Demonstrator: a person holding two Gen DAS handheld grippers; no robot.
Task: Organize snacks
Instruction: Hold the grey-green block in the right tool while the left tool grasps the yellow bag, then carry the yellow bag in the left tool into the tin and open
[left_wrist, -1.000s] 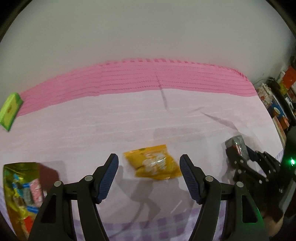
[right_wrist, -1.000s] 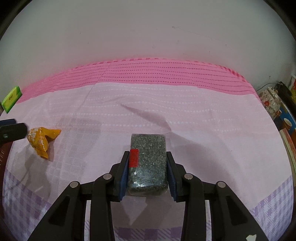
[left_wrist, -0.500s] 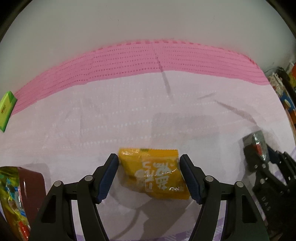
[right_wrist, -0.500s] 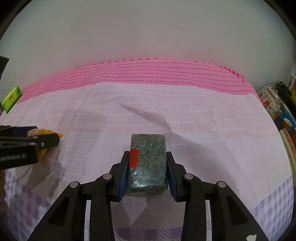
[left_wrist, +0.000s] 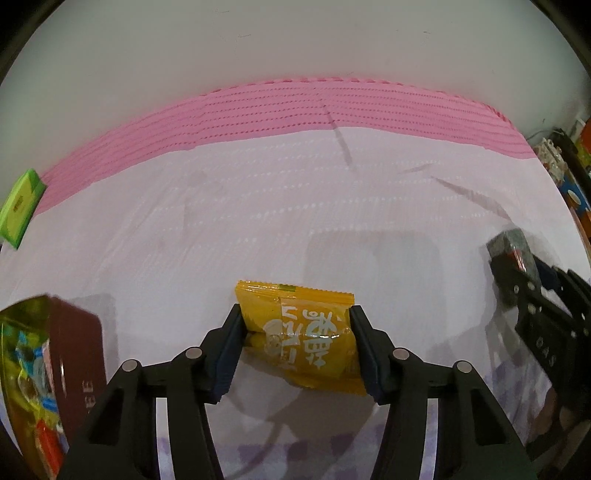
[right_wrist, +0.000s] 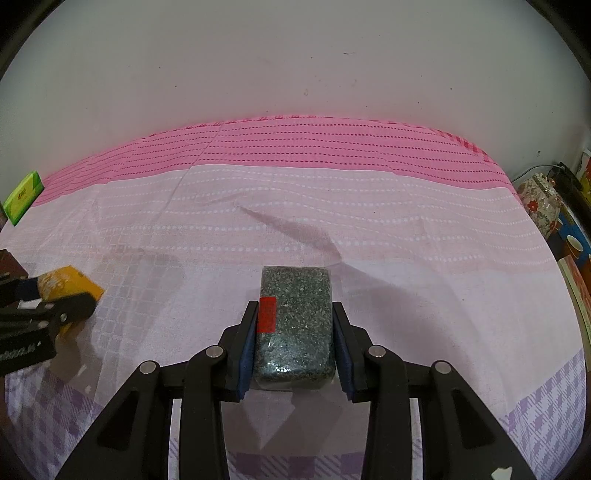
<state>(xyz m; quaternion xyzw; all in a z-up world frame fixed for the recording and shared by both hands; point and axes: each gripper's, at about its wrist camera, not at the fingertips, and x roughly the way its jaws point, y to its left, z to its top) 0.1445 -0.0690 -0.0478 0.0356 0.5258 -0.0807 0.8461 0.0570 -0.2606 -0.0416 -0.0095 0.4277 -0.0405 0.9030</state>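
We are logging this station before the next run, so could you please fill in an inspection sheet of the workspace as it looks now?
Surface: pink and lilac cloth, creased, covering the whole work area.
Job's things: yellow snack packet between the left fingers; speckled dark bar with a red label; open box of snacks at the left edge.
Clutter: green packet at the far left edge of the cloth.
Grippers: left gripper has just been closing, pads now on the yellow packet; right gripper shut on the dark bar.
Cables: thin cord by the far right wall.
Surroundings: plain wall; packed shelves at right.
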